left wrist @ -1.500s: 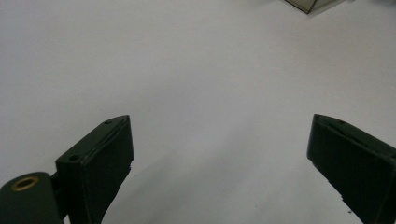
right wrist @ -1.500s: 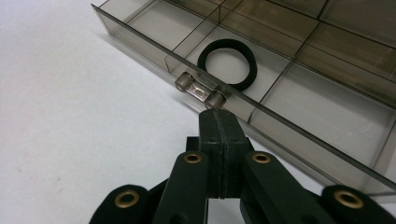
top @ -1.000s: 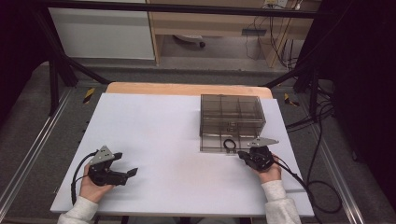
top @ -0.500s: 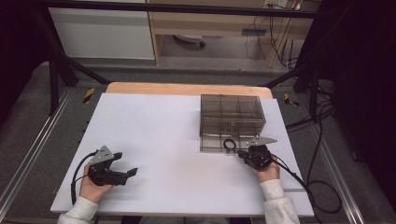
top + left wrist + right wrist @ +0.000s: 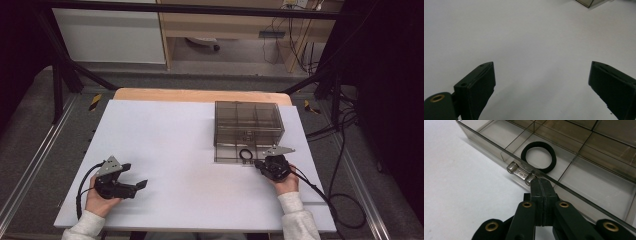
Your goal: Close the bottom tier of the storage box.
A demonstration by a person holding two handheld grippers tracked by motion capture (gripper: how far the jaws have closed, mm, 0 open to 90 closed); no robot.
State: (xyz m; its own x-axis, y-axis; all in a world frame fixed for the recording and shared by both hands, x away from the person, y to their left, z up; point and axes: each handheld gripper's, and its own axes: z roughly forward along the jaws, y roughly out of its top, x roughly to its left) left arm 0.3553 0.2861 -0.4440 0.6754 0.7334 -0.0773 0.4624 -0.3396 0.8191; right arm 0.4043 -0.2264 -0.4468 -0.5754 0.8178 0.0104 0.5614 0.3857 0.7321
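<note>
The right hand-held gripper (image 5: 541, 185) is clenched, its jaws pressed together at the front edge of the open lid of a clear box (image 5: 248, 122), just beside the lid's latch (image 5: 521, 173); whether they pinch the lid edge I cannot tell. A black ring (image 5: 538, 156) lies in a compartment of that lid. The left hand-held gripper (image 5: 136, 176) rests released on the white worktop (image 5: 175, 145), well apart from the box.

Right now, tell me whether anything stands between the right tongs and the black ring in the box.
Yes: the clear front wall of the drawer stands between the shut right tongs and the black ring.
</note>
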